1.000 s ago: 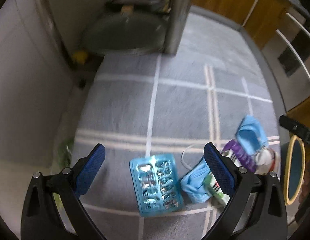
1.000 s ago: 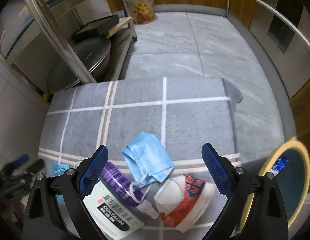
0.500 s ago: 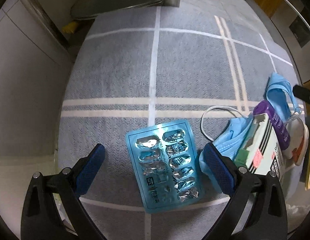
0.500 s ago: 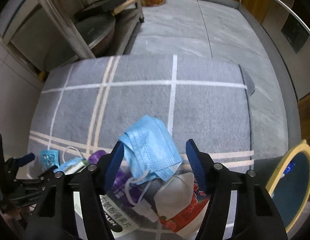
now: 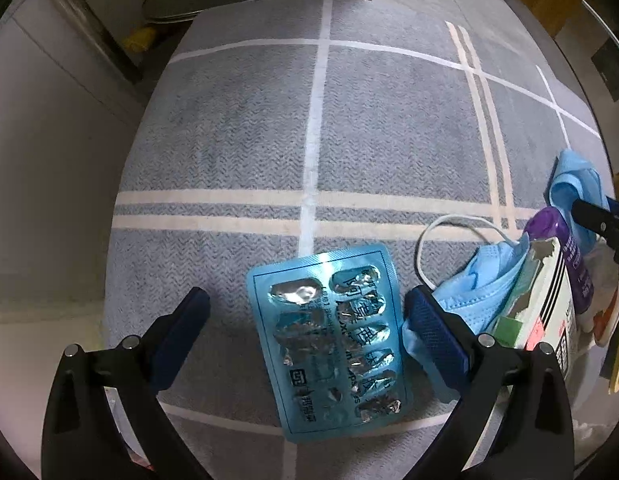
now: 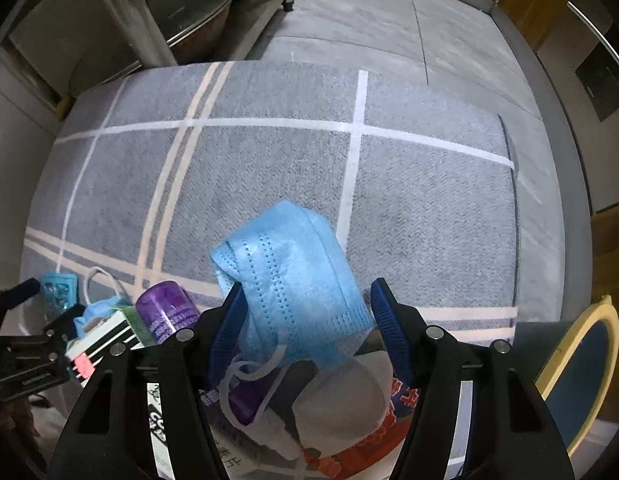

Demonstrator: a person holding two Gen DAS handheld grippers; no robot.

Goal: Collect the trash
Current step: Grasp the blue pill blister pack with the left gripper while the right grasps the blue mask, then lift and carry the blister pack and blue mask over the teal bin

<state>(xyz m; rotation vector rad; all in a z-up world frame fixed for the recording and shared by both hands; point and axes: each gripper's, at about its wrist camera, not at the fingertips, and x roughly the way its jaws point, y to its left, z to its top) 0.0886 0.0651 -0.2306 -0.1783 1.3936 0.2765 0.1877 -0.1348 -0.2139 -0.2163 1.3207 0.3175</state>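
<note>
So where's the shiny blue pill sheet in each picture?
Left wrist view: pill sheet lies low in the middle, between the open left tongs.
Right wrist view: a small bit at the far left edge.
Shared landmark: the purple bottle.

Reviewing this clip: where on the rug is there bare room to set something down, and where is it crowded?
Bare: the grey rug beyond the blue mask, out to its far edge, and left of the blister pack toward the wall. Crowded: the near pile of purple bottle, carton and second mask.
</note>
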